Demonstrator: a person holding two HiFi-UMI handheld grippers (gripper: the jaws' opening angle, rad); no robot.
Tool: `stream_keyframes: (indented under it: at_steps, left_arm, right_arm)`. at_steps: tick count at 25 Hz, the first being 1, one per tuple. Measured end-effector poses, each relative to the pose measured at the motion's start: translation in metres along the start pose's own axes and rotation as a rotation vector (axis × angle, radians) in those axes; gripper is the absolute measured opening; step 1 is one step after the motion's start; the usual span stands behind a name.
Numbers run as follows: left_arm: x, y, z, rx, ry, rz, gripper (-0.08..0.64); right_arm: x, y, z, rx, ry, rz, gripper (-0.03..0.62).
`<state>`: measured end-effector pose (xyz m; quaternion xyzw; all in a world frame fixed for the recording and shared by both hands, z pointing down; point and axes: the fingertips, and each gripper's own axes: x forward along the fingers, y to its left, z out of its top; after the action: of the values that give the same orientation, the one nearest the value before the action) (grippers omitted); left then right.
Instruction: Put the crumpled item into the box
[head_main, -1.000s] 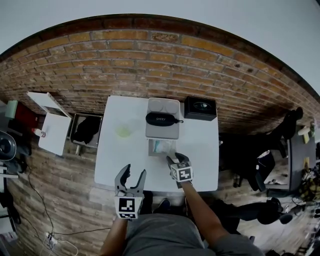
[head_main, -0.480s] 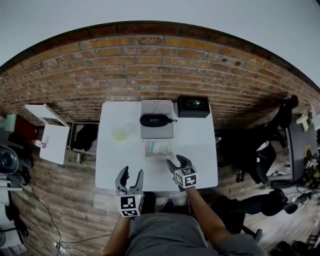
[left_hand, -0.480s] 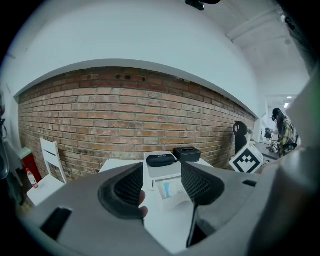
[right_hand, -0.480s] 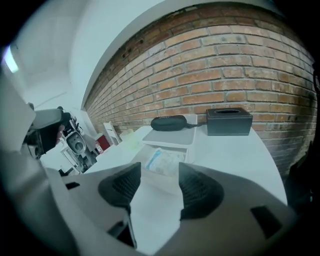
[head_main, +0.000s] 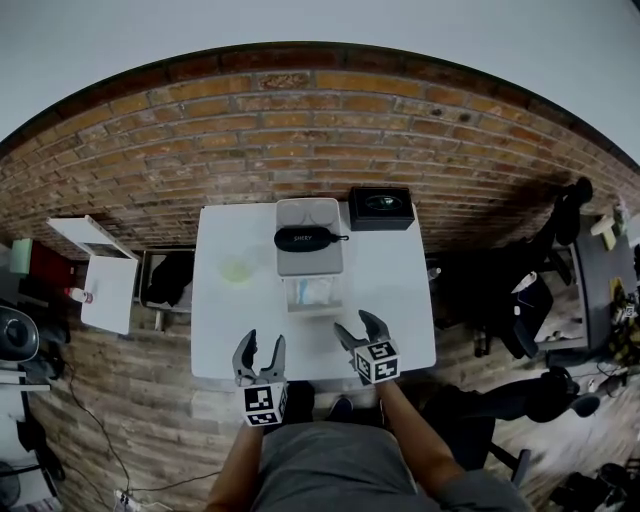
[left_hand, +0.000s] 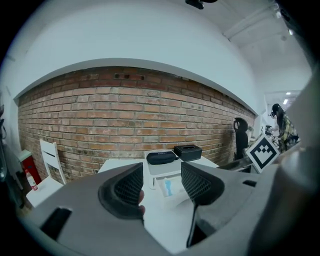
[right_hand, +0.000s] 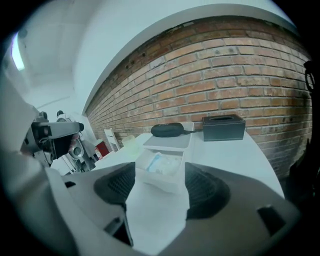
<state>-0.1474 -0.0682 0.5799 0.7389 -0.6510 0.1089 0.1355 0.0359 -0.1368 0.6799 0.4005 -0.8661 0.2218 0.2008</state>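
The right tool (head_main: 358, 326) hangs over the near edge of the white desk (head_main: 400, 290), tipped slightly down toward the red brick wall (head_main: 300, 130). Its jaws have just been opening and stand wide with nothing between them. The left tool (head_main: 260, 345) is level with it, jaws likewise spread and empty (both forearms stretch forward from the body). Just ahead, the crumpled white-and-blue item (right_hand: 161, 162) lies inside the small open white box (right_hand: 162, 182), in front of a black oval case (head_main: 300, 238).
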Motion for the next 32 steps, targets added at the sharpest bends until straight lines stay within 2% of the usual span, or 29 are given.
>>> stream_keyframes:
  at_steps: [2,5,16,22,28,32]
  left_arm:
    - [0.003,-0.002,-0.006,-0.002,0.002,-0.007,0.236]
    - [0.010,-0.004,-0.018,-0.018,0.018,-0.023,0.236]
    - [0.047,-0.009,-0.071,0.061,0.082,-0.082,0.237]
    - [0.069,-0.012,-0.105,0.079,0.132,-0.112,0.236]
    - [0.088,-0.009,-0.132,0.067,0.197,-0.108,0.236]
    - [0.098,-0.006,-0.141,0.092,0.220,-0.123,0.236]
  right_arm:
    - [0.000,-0.001,-0.006,-0.014,0.003,-0.012,0.309]
    - [0.003,-0.002,-0.014,-0.028,0.019,-0.025,0.332]
    - [0.018,-0.014,-0.040,-0.055,0.058,-0.061,0.332]
    - [0.035,-0.016,-0.054,-0.095,0.079,-0.070,0.362]
    - [0.045,-0.020,-0.065,-0.095,0.100,-0.067,0.355]
    - [0.055,-0.021,-0.064,-0.112,0.097,-0.062,0.336]
